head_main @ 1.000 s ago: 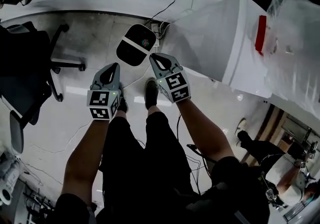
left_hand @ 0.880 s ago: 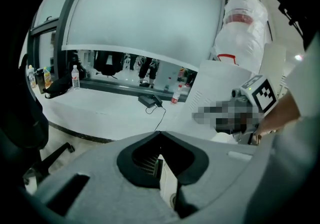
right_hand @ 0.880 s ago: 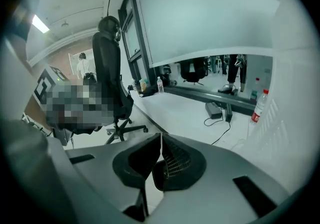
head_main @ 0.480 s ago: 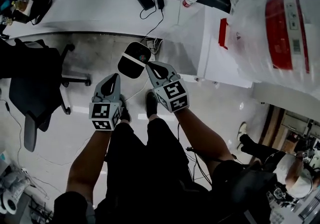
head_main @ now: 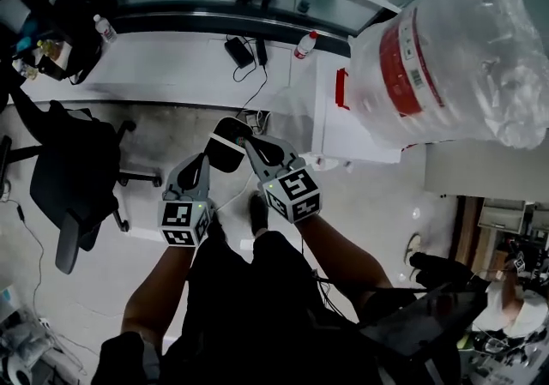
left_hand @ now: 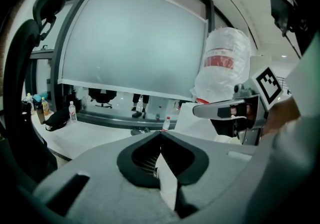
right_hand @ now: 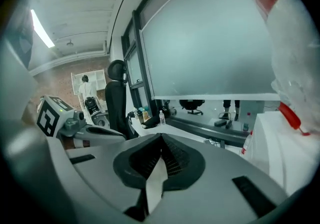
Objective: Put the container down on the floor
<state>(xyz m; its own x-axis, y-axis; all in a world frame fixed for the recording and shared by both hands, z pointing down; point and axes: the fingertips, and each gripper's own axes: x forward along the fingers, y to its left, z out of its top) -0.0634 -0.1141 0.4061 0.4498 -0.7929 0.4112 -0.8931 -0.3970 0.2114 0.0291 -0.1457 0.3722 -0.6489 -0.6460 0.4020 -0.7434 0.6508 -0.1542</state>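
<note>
The container (head_main: 225, 150), a black rounded bin with a white band, stands on the grey floor far below, near the desk's edge. In the head view both grippers are held out over my legs. My right gripper (head_main: 248, 144) is shut and empty; its tip overlaps the container's right side in this view but is well above it. My left gripper (head_main: 202, 160) is shut with nothing in it, just left of the container. In the left gripper view the left gripper (left_hand: 160, 133) has its tips together, as does the right gripper (right_hand: 161, 135) in the right gripper view.
A white desk (head_main: 154, 75) with cables and a bottle (head_main: 304, 45) runs along a window. A black office chair (head_main: 73, 182) stands at the left. A white cabinet (head_main: 352, 122) at the right carries a big plastic-wrapped bundle (head_main: 446, 49). Another person (head_main: 442, 267) is at the lower right.
The head view has risen and tilted forward, so the container looks smaller and farther below. Both grippers have come up and closer together; the right tip now overlaps the container.
</note>
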